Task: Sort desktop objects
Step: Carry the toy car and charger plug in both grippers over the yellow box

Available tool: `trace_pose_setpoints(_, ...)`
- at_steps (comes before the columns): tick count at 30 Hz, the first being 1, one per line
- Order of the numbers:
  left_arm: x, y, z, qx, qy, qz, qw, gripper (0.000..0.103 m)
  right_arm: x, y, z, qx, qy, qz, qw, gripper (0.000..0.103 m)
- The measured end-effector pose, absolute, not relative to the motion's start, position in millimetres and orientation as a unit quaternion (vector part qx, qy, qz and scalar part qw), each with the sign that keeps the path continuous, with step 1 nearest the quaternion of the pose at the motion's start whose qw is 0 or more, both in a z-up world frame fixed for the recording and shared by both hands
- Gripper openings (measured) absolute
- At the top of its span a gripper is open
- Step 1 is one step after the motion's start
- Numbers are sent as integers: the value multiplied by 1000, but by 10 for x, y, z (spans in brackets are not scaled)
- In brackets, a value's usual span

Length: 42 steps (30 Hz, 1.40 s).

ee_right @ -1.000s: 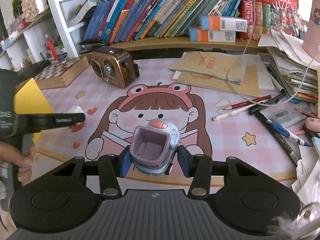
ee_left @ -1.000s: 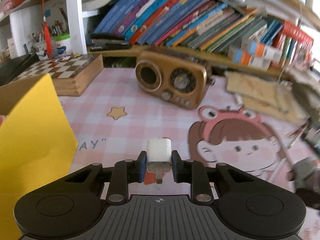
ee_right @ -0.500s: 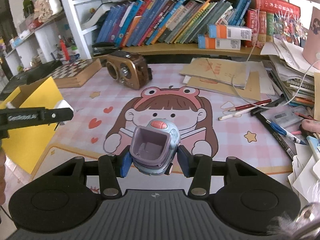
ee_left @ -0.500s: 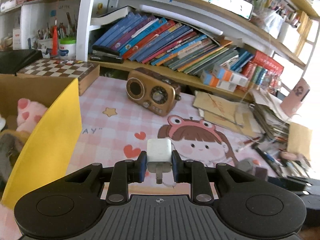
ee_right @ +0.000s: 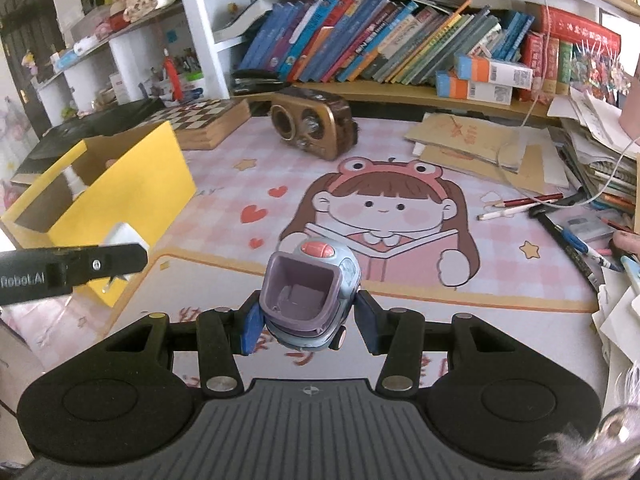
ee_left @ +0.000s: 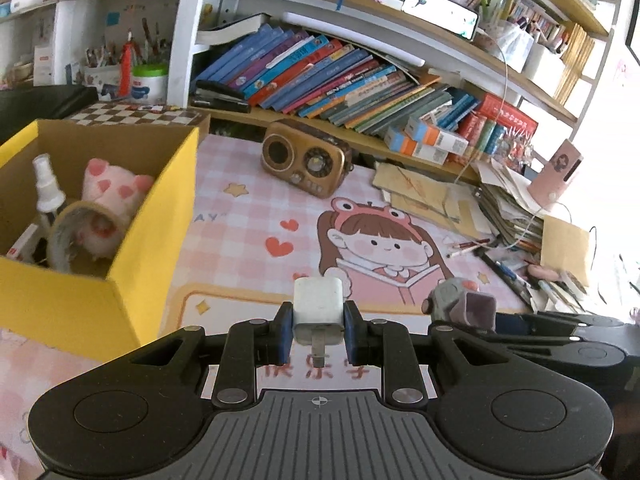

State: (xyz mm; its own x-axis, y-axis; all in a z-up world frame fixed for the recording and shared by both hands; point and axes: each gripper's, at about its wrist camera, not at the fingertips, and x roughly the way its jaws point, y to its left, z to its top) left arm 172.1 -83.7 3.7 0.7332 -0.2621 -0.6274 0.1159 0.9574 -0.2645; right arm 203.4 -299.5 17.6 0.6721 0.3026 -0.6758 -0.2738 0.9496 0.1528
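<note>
My left gripper (ee_left: 318, 330) is shut on a white plug adapter (ee_left: 319, 306), its metal prong pointing back at the camera, held above the pink desk mat. My right gripper (ee_right: 308, 316) is shut on a small grey-blue toy car (ee_right: 310, 284) with a purple scoop and a red button on top. The toy car (ee_left: 460, 304) also shows low at the right of the left wrist view, and the white adapter (ee_right: 124, 238) at the left of the right wrist view. The open yellow box (ee_left: 160, 216) stands to the left of both.
In the yellow box (ee_right: 132, 184) lie a pink plush (ee_left: 110, 192), a spray bottle (ee_left: 46, 184) and a tape roll. A brown radio (ee_left: 306, 164), a chessboard case (ee_right: 200, 120), books, papers, pens (ee_right: 576, 240) and a white cable crowd the back and right.
Both grippers have pulled back and risen with their loads. In the left wrist view the box's inside has come into sight and the other gripper with the toy car has appeared at the right.
</note>
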Motion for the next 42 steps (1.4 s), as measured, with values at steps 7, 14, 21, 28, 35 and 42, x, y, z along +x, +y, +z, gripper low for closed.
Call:
trace_pose_setpoints(7, 1525, -572, 48, -122, 345, -113, 924, 24, 1792, -2761, 253, 14, 368, 152, 917, 45)
trace_pose_setpoints(14, 1293, -304, 47, -130, 347, -127, 920, 24, 1506, -2537, 272, 17, 372, 134, 918, 45)
trace_pose_setpoints(21, 1017, -47, 42, -137, 348, -132, 918, 24, 1192, -2265, 289, 15, 375, 128, 918, 45)
trace_pose_setpoints(28, 785, 180, 55, -130, 346, -134, 919, 24, 903, -1982, 297, 13, 373, 133, 918, 45)
trace_pose_setpoints(35, 554, 412, 37, -126, 350, -129, 919, 24, 669, -1713, 267, 12, 375, 144, 916, 45)
trace_pose_setpoints(42, 336, 642, 28, -125, 351, -116, 921, 24, 494, -1449, 232, 9, 378, 164, 911, 45)
